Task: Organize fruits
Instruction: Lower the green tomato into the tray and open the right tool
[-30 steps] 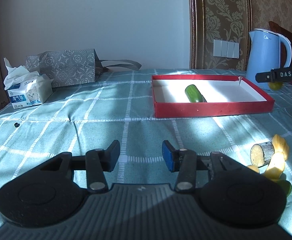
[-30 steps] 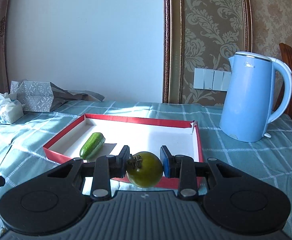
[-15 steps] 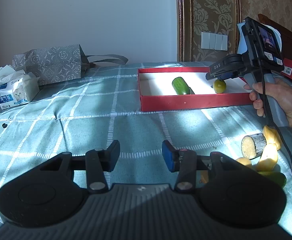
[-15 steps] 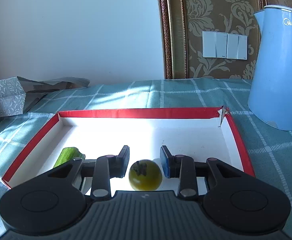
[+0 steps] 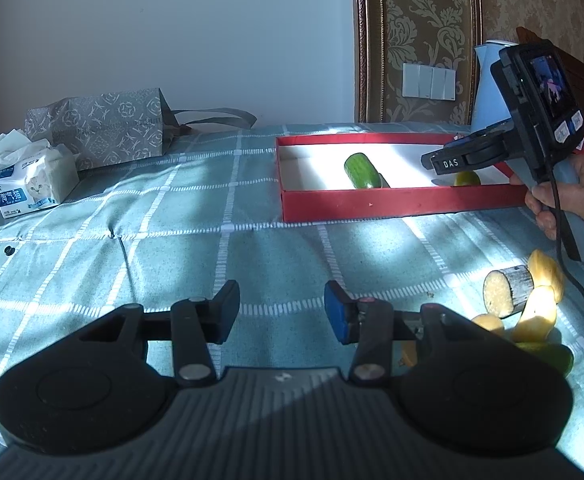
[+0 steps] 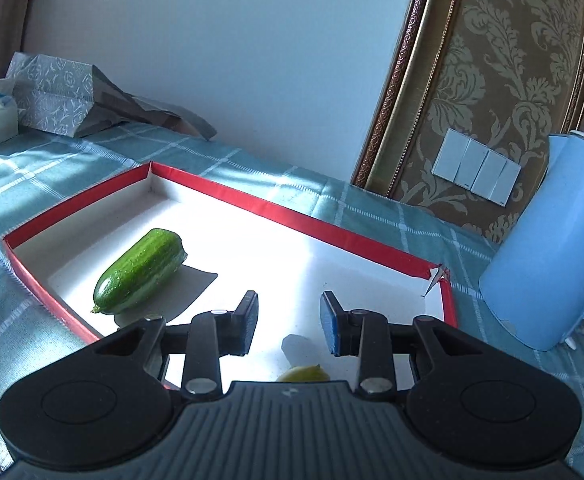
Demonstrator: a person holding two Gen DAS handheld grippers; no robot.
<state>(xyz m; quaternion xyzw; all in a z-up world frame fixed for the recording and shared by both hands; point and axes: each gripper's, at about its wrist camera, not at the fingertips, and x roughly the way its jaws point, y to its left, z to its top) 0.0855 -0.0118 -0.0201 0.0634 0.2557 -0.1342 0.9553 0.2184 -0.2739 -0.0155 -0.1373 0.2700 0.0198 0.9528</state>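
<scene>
A red tray point(image 5: 372, 202) point(image 6: 292, 216) with a white floor lies on the checked cloth. In it are a green cucumber point(image 5: 362, 171) point(image 6: 140, 270) and a green tomato point(image 5: 467, 179) point(image 6: 304, 374). My right gripper point(image 6: 289, 322) point(image 5: 442, 162) is open and empty, raised above the tomato, which lies loose on the tray floor just under its body. My left gripper point(image 5: 282, 312) is open and empty over bare cloth. A pile of cut fruit pieces point(image 5: 524, 300), yellow and green, lies at its right.
A blue kettle point(image 6: 552, 240) point(image 5: 488, 84) stands right of the tray. A tissue pack point(image 5: 28, 184) and a grey paper bag point(image 5: 100, 128) sit at the far left by the wall. A person's hand point(image 5: 580, 196) holds the right gripper.
My right gripper has opened, let go of the green tomato in the tray and lifted and tilted away from it. The left gripper has barely moved.
</scene>
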